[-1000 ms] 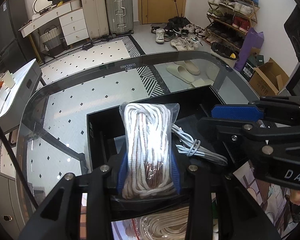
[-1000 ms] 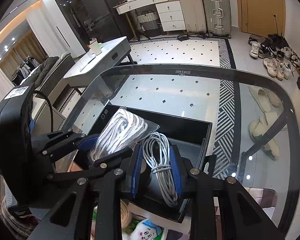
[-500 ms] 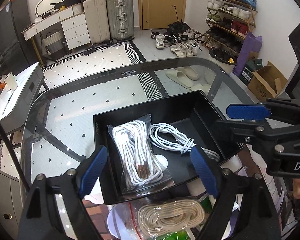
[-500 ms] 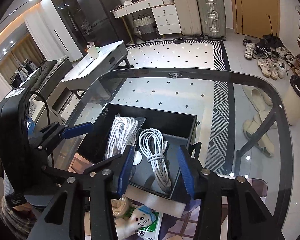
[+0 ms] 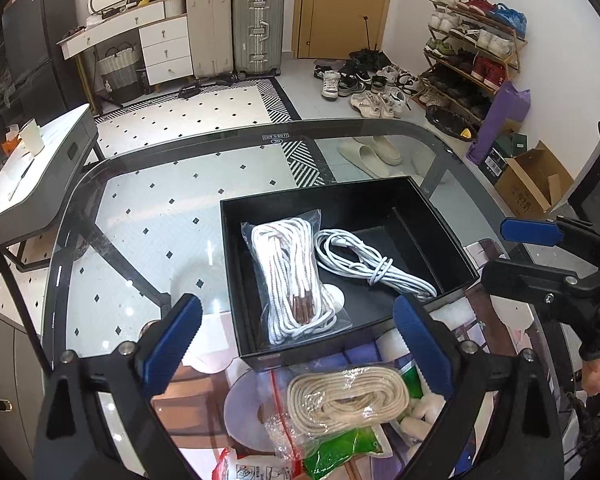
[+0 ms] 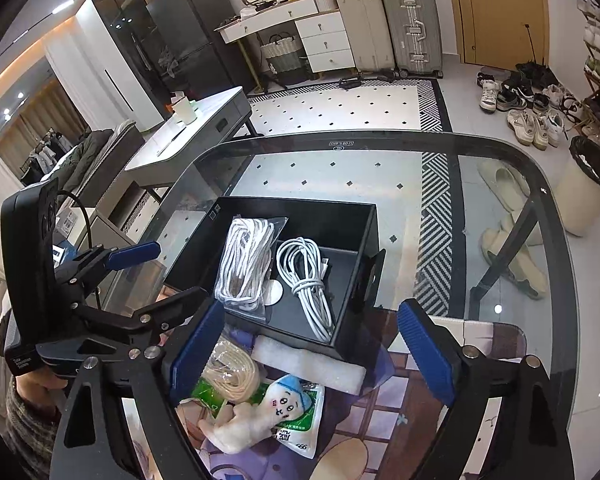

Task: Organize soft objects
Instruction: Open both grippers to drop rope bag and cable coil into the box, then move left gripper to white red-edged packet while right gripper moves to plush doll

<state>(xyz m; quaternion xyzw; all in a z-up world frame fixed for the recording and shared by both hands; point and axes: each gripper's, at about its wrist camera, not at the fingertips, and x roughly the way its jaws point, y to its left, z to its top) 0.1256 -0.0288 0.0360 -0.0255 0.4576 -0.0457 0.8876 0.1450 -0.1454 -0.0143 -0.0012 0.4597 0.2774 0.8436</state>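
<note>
Bagged rope (image 5: 290, 280), cable (image 5: 364, 260) in black box (image 5: 236, 276); both grippers' fingers opening wide, empty.

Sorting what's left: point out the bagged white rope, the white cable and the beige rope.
bagged white rope (image 5: 290, 280), left wrist view, middle of the coil.
white cable (image 6: 306, 276), right wrist view, tied middle.
beige rope (image 5: 348, 398), left wrist view, middle of the coil.

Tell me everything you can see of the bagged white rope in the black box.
The bagged white rope is a white cord coiled into a long hank with brown tips, sealed in a clear plastic bag. It lies flat on the floor of the black box, toward its left wall, beside the white cable. No gripper touches it.
</note>
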